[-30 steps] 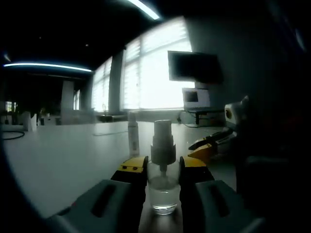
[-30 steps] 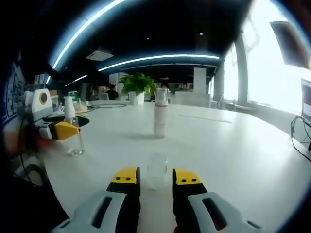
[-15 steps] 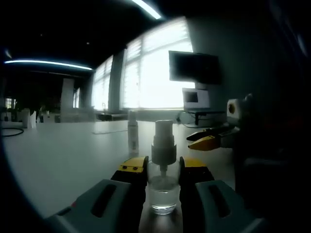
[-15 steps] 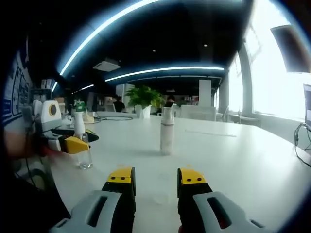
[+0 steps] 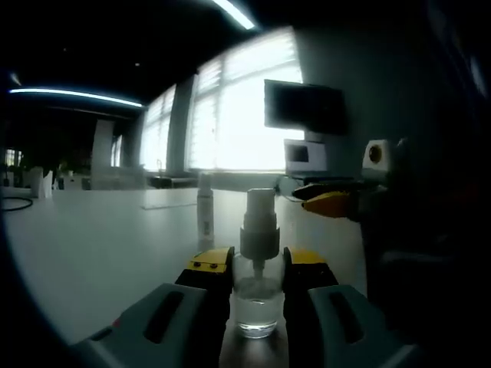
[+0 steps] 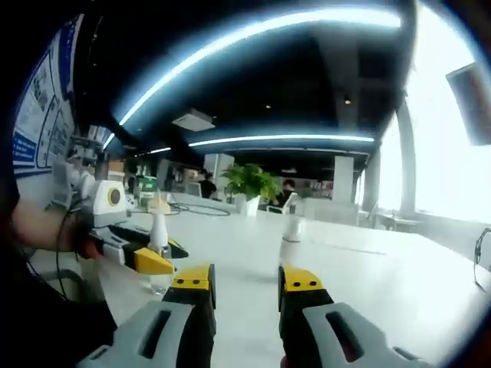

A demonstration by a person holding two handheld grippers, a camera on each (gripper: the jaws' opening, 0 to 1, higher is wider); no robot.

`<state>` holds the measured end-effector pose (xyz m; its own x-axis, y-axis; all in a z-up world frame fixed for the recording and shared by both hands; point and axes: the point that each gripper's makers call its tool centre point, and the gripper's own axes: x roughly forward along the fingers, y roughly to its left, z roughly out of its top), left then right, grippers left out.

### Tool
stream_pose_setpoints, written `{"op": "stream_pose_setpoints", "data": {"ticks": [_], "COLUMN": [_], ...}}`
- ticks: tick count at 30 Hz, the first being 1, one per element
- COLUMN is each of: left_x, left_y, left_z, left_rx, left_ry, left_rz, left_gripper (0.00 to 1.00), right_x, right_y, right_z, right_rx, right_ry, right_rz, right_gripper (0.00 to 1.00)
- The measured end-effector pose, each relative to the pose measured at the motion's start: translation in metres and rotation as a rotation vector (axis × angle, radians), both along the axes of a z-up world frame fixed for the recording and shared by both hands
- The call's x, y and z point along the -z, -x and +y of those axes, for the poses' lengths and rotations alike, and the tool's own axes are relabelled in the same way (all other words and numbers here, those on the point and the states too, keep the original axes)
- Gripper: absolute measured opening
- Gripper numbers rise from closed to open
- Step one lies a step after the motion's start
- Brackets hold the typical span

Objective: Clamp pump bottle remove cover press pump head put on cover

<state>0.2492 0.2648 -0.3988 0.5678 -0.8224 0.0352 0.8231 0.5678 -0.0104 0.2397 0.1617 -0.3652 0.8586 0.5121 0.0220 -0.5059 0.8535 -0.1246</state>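
A small clear pump bottle (image 5: 256, 307) with a white pump head (image 5: 258, 221) stands upright on the white table (image 5: 107, 253). My left gripper (image 5: 257, 264) is shut on its body. My right gripper (image 5: 322, 201) hangs to the right of the pump head, about level with its top and apart from it. In the right gripper view my right gripper (image 6: 245, 280) is open with nothing between its fingers. At the left of that view my left gripper (image 6: 163, 263) holds the pump bottle (image 6: 159, 253).
A taller slim white bottle (image 5: 204, 216) (image 6: 290, 244) stands further out on the table. A monitor (image 5: 305, 107) and bright windows lie behind. A potted plant (image 6: 252, 184) and desks are far off. A person's hand (image 6: 46, 230) holds the left gripper.
My right gripper let go of a clear cover on the table and rose; the cover has dropped out of its view. My left gripper and the bottle stayed put.
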Motion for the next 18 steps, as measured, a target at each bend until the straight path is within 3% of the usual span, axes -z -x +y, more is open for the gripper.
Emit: {"op": "stream_pose_setpoints", "data": {"ticks": [11, 18], "left_x": [0.001, 0.001], "left_y": [-0.008, -0.01], "left_z": [-0.002, -0.008], "left_rx": [0.017, 0.052], "left_ry": [-0.005, -0.036], "left_rz": [0.031, 0.013], "left_gripper": [0.16, 0.16], "right_x": [-0.002, -0.011], "right_y": [0.002, 0.006], "right_z": [0.007, 0.009], "right_rx": [-0.032, -0.047], "right_ry": [-0.036, -0.044], "right_rz": [0.009, 0.002], "right_gripper": [0.26, 0.26]}}
